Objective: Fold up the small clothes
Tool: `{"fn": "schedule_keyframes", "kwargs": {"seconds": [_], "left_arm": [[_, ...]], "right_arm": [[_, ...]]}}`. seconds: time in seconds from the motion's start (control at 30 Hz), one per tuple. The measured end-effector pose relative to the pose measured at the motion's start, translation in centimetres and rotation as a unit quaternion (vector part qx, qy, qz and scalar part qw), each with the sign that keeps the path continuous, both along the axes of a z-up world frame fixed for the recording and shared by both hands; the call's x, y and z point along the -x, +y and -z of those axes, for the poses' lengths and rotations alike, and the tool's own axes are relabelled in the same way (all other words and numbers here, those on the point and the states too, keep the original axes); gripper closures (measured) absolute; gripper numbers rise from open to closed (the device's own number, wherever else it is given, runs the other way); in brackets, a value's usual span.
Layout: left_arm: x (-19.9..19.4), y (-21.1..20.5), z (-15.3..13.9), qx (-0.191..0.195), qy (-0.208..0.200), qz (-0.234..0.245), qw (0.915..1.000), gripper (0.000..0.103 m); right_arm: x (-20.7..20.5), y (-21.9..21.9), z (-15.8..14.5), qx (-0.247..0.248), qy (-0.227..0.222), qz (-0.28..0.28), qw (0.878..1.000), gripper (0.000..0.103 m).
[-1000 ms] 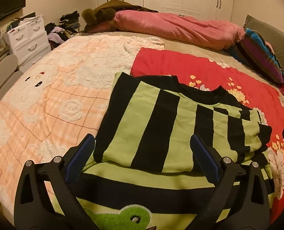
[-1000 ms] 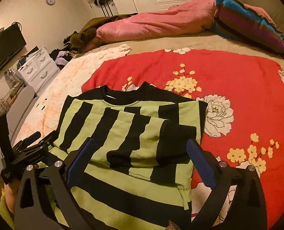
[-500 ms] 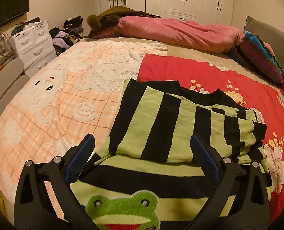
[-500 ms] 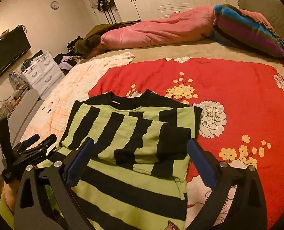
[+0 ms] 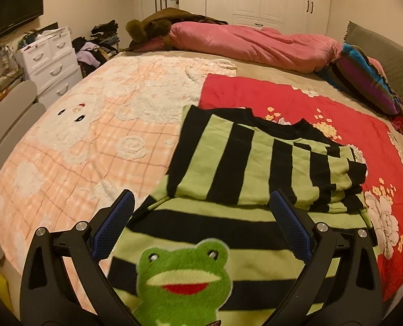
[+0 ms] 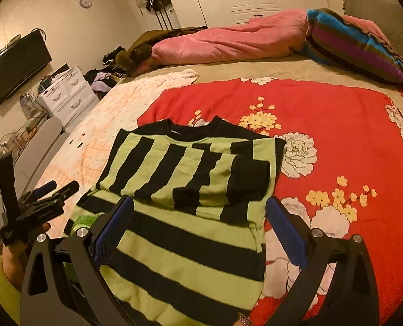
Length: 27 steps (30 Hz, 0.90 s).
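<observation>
Lying on the bed (image 5: 255,81) with sleeves folded in, the striped sweater (image 6: 190,179) looks soft and limp; take its near hem. Left gripper (image 5: 201,217) and right gripper (image 6: 200,217) hover released, empty.

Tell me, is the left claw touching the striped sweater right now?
Apart. The right wrist view shows the left claw held up off the bed, beside the striped sweater, with blanket visible between them.
</observation>
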State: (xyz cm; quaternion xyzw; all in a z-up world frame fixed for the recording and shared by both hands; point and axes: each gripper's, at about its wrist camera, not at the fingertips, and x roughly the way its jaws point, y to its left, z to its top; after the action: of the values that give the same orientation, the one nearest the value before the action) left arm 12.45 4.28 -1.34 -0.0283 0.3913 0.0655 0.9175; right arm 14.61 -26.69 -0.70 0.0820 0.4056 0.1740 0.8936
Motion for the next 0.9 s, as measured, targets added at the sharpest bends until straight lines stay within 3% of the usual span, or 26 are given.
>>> {"fn": "schedule_keyframes", "kwargs": {"seconds": [0.5, 0.9], "left_arm": [[4.9, 6.0, -1.6, 0.005, 0.007, -0.070, 0.9975, 0.010], [8.8, 9.9, -1.2, 0.010, 0.034, -0.113, 0.9930, 0.009]], "right_arm": [[4.4, -0.2, 0.5, 0.011, 0.024, -0.028, 0.999, 0.006], [8.7, -0.5, 3.1, 0.018, 0.087, -0.050, 0.995, 0.006]]}}
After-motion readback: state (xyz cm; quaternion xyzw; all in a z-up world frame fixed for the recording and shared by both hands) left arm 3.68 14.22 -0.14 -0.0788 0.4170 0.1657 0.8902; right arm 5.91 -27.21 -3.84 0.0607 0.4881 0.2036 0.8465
